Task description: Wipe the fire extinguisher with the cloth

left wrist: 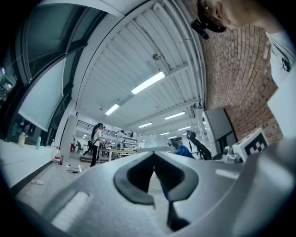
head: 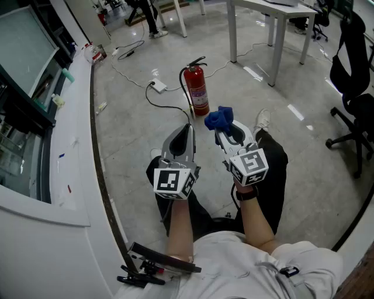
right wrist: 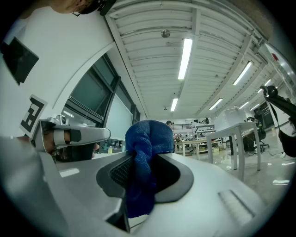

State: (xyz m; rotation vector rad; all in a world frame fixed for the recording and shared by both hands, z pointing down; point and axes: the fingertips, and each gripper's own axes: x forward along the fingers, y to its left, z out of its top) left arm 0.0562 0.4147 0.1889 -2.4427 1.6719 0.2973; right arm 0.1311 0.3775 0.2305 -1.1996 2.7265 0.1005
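A red fire extinguisher with a black hose stands upright on the grey floor, ahead of both grippers. My right gripper is shut on a bunched blue cloth, which sticks out past the jaw tips a little below and right of the extinguisher's base. The right gripper view has the cloth pinched between the jaws of that gripper. My left gripper is held beside it with its jaws closed together and nothing in them; in its own view the left gripper points up at the ceiling.
A white power strip with black and white cables lies left of the extinguisher. A white counter runs along the left. White table legs stand at the back, an office chair at the right. A person stands far behind.
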